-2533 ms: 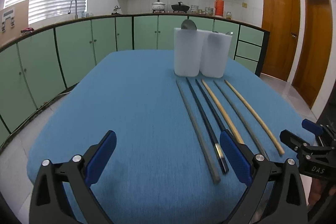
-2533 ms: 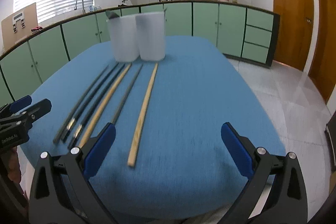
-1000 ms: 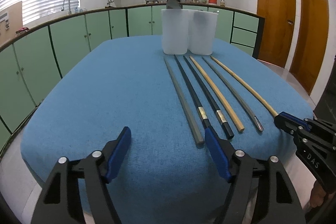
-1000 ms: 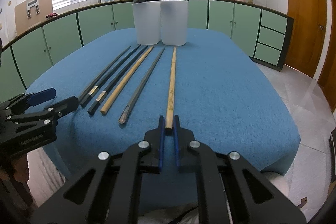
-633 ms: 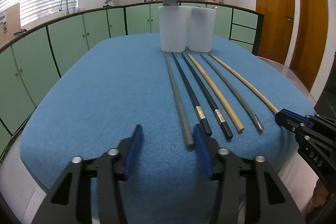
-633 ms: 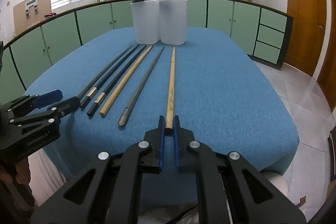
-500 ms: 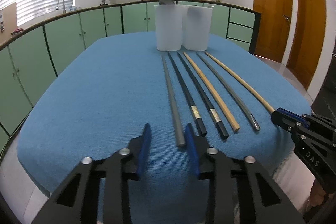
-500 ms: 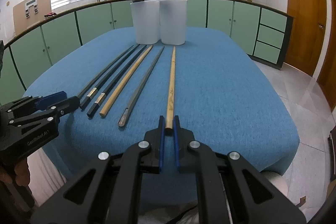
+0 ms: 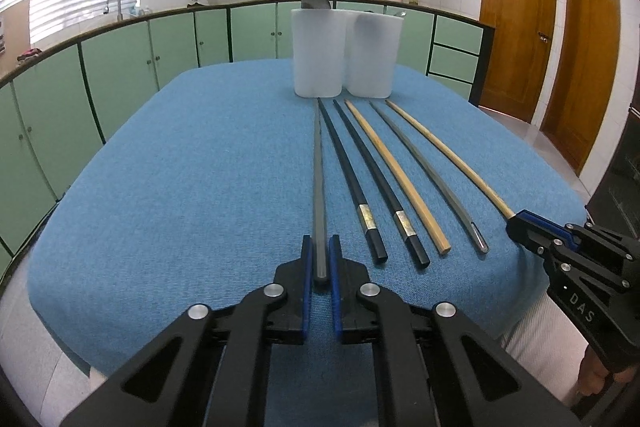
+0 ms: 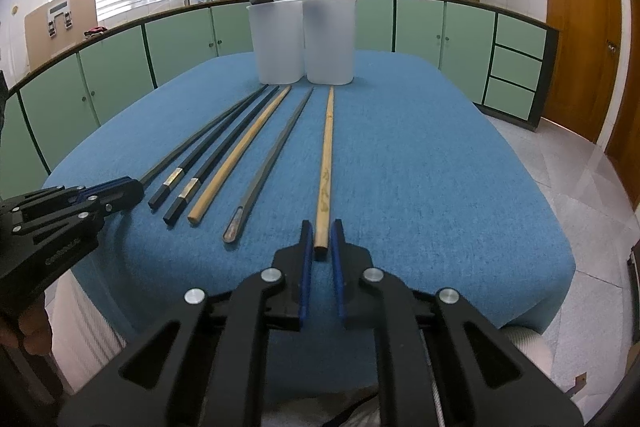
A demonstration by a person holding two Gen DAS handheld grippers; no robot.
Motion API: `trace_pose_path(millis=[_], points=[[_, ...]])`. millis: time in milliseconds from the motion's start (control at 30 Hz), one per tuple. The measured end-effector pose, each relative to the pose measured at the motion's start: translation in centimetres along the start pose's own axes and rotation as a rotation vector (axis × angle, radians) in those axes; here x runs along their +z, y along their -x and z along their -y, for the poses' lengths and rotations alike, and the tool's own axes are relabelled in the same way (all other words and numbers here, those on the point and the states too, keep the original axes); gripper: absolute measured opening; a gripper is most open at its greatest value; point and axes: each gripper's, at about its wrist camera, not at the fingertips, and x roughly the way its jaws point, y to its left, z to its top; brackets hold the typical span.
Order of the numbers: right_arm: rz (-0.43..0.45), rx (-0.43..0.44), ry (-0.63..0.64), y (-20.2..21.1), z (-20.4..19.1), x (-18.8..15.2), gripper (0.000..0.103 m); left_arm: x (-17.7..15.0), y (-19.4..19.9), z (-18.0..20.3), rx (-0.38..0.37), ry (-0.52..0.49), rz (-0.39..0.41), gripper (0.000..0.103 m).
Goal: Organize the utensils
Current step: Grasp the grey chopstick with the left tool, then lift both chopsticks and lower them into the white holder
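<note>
**Both tongs clamping chopstick ends on the blue table**

I am watching six chopsticks lying side by side on the blue table (image 9: 180,167), their long axes running from the near edge away toward two white containers (image 9: 344,55) standing at the far side, tips fanning slightly closer together there. My left tongs (image 9: 319,267) have just been closing and are now gripping the near end of the grey chopstick (image 9: 318,179), leftmost in the row. My right tongs (image 10: 321,247) are clenched on the near end of the light wooden chopstick (image 10: 326,155), rightmost in the row. Between them are lying two black chopsticks (image 9: 360,187), a tan one (image 9: 394,173) and a dark grey one (image 9: 428,171), all flat and untouched. A dark utensil is sticking up from the left container.
</note>
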Motion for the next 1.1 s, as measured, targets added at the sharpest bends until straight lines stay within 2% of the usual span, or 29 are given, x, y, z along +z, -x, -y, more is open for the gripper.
trace_pose_path(millis=[433, 800, 1100], points=[[0.058, -0.012, 0.019, 1.8, -0.3, 1.1, 0.006, 0.9, 2.3, 0.3, 0.041, -0.012, 0.076, 0.008], [0.177, -0.018, 0.047, 5.1, 0.1, 4.4, 0.006, 4.3, 6.4, -0.3, 0.061, -0.022, 0.225, 0.007], [0.281, -0.007, 0.079, 7.2, 0.9, 8.6, 0.006, 8.2, 9.0, -0.6, 0.053, -0.027, 0.352, 0.007]])
